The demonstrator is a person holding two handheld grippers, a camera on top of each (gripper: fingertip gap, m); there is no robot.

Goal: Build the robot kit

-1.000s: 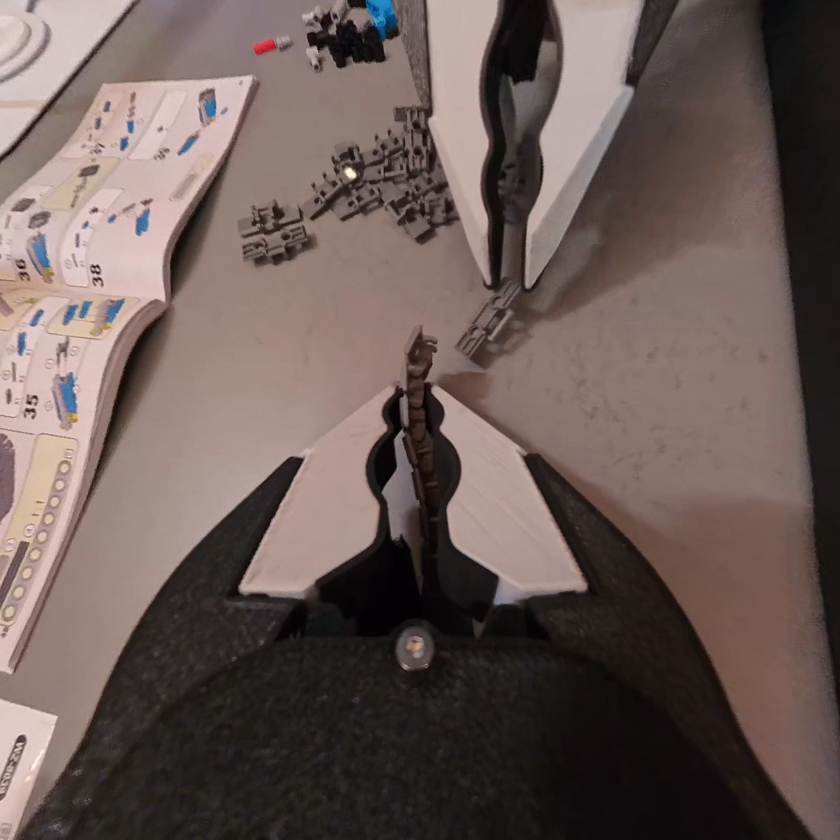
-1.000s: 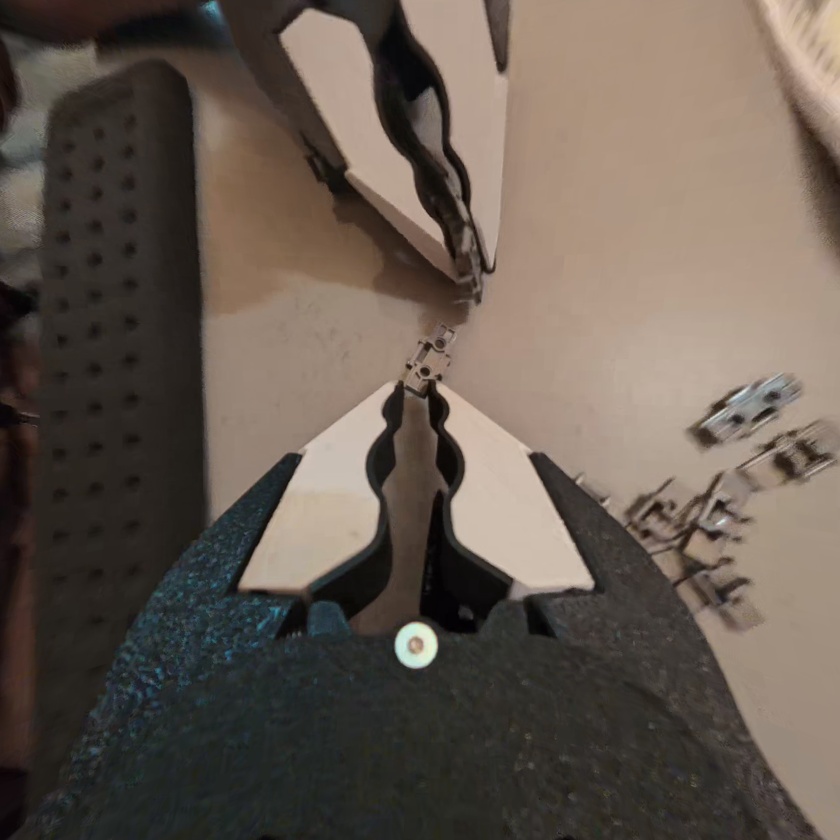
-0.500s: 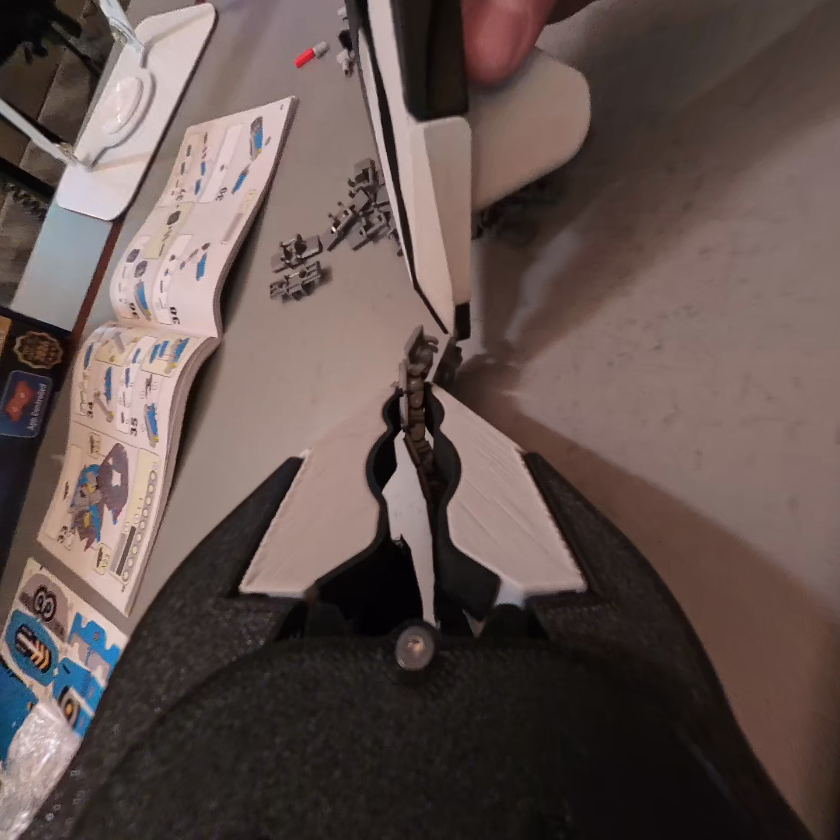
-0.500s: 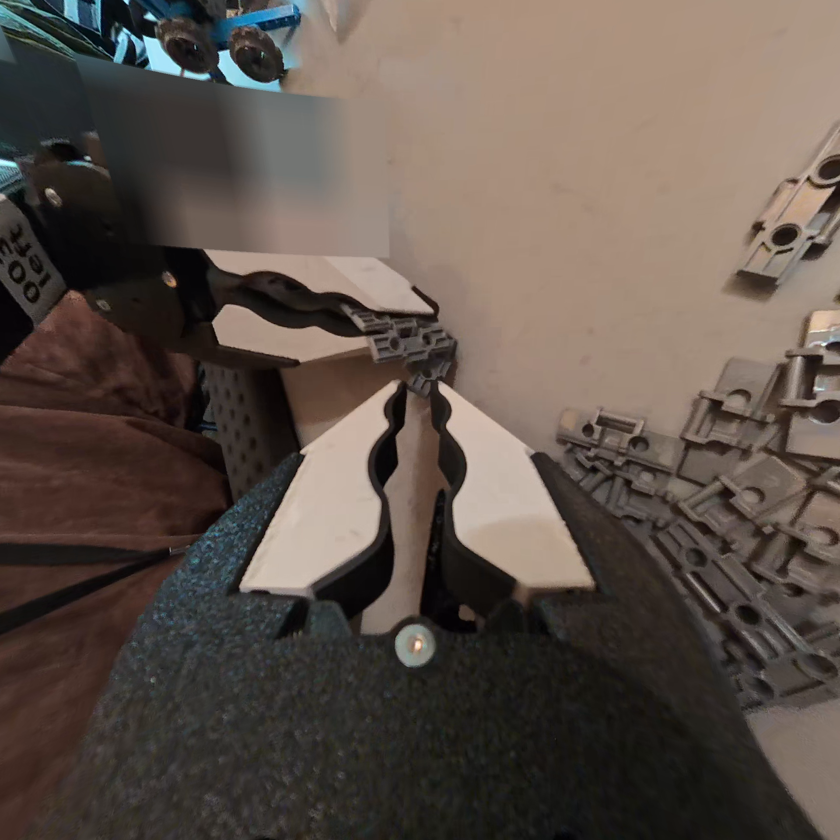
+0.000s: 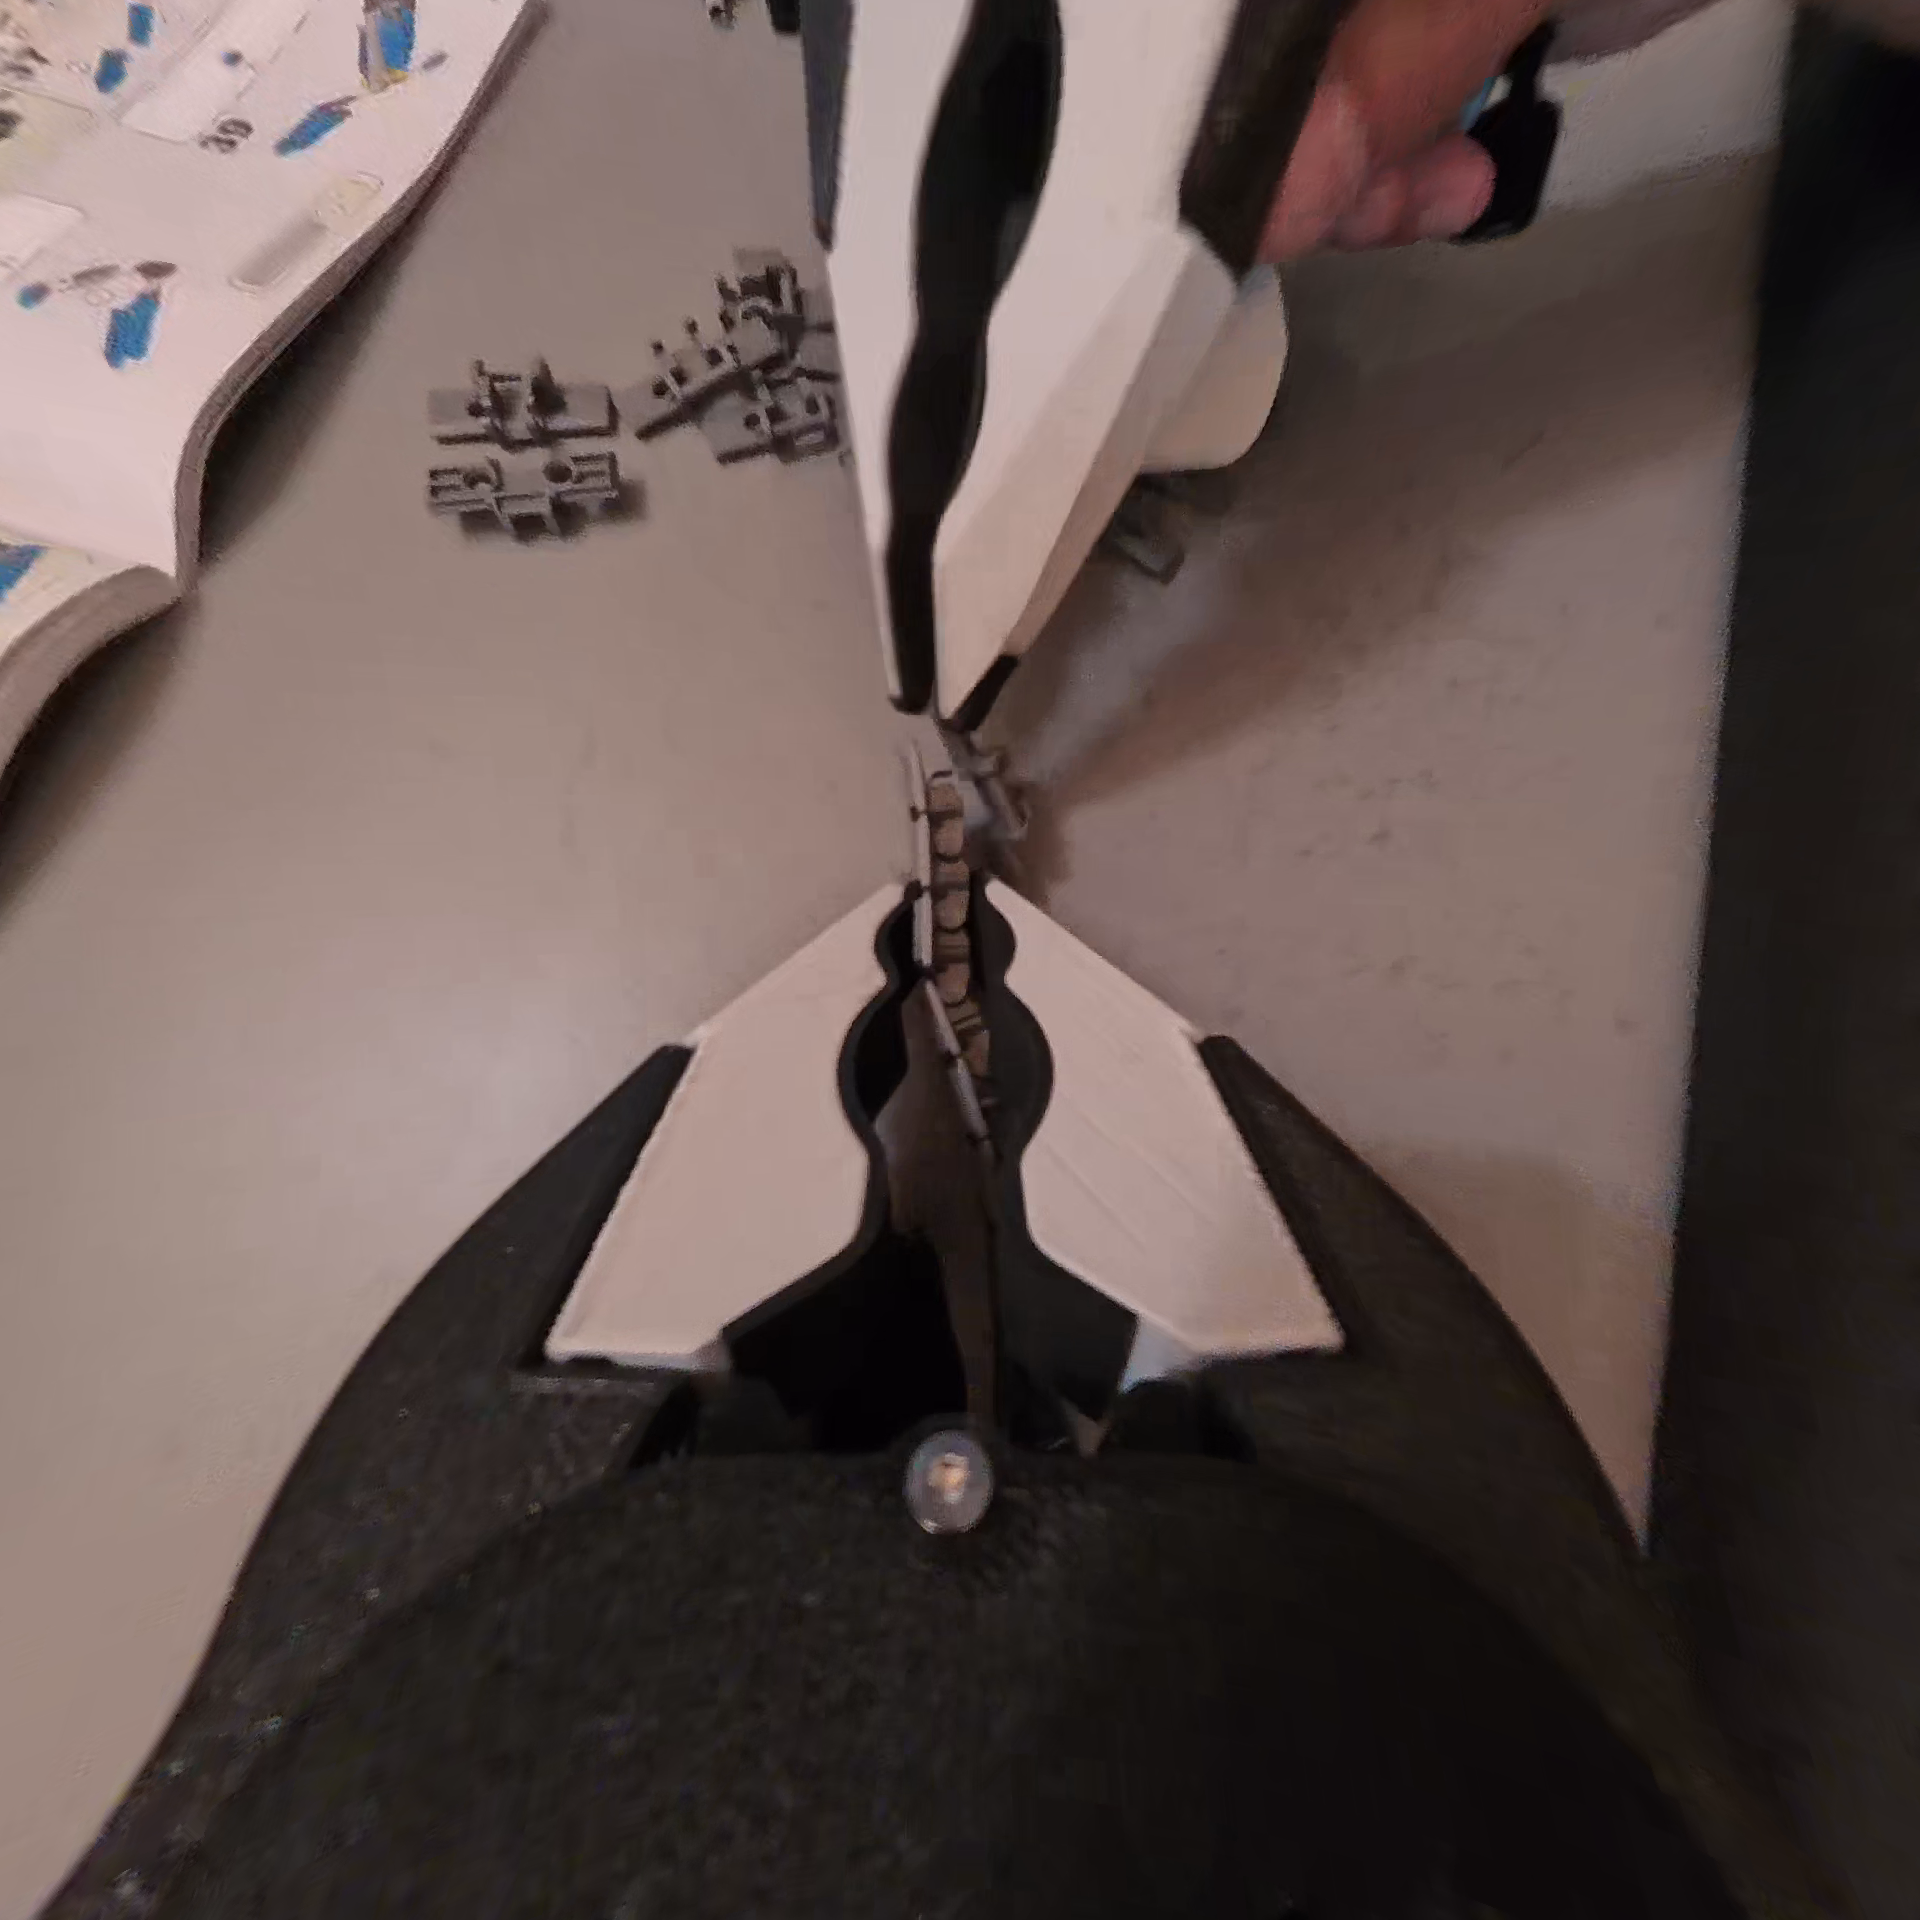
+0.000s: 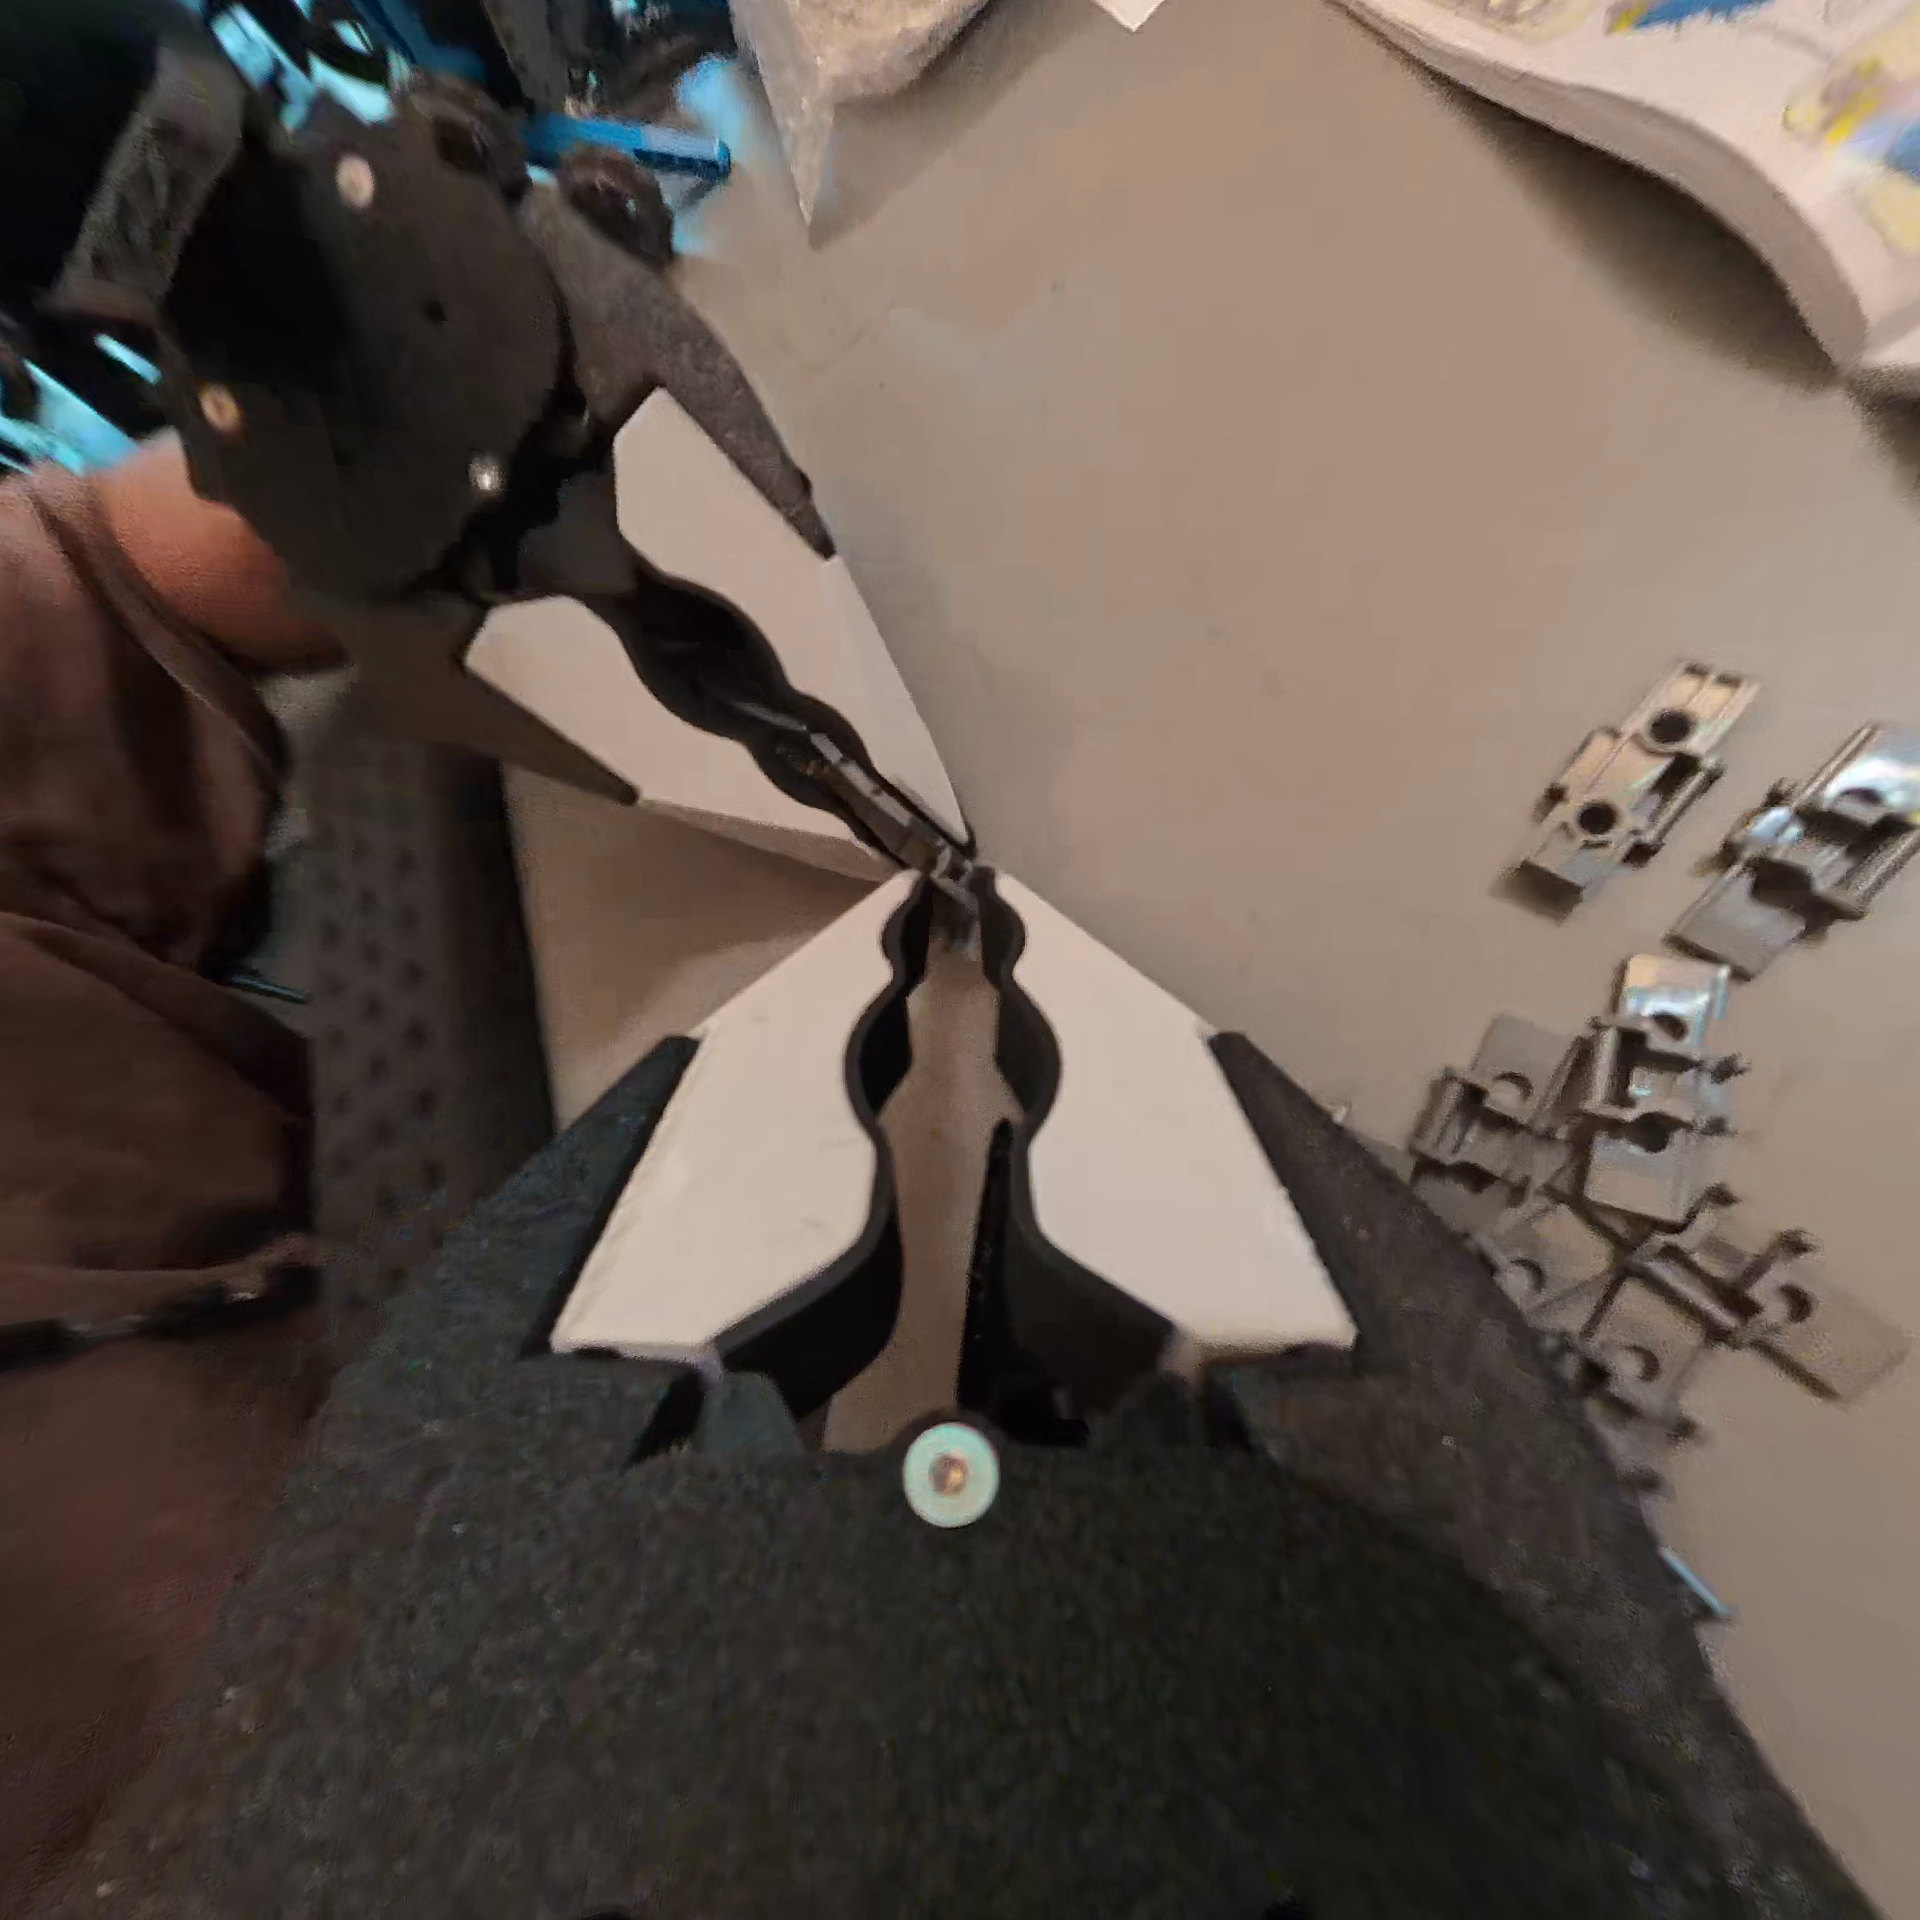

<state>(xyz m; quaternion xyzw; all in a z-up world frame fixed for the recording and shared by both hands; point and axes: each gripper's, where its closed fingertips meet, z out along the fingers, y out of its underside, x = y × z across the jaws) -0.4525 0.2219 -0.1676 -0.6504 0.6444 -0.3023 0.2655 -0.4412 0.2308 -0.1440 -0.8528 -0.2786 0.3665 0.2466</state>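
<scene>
Above the counter [image 5: 520,935], your left gripper [image 5: 951,894] clamps a grey chain [image 5: 948,883]; your right gripper [image 6: 951,883] pinches a link [image 6: 954,906] touching its end.

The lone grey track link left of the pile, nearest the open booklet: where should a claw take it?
Take the grey track link across its narrow width, from straight above. It appears to lie flat on the table, with bare surface around it except the similar link just beside it.

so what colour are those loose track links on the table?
Grey track links, shiny in places; clearest in the right wrist view.
</scene>
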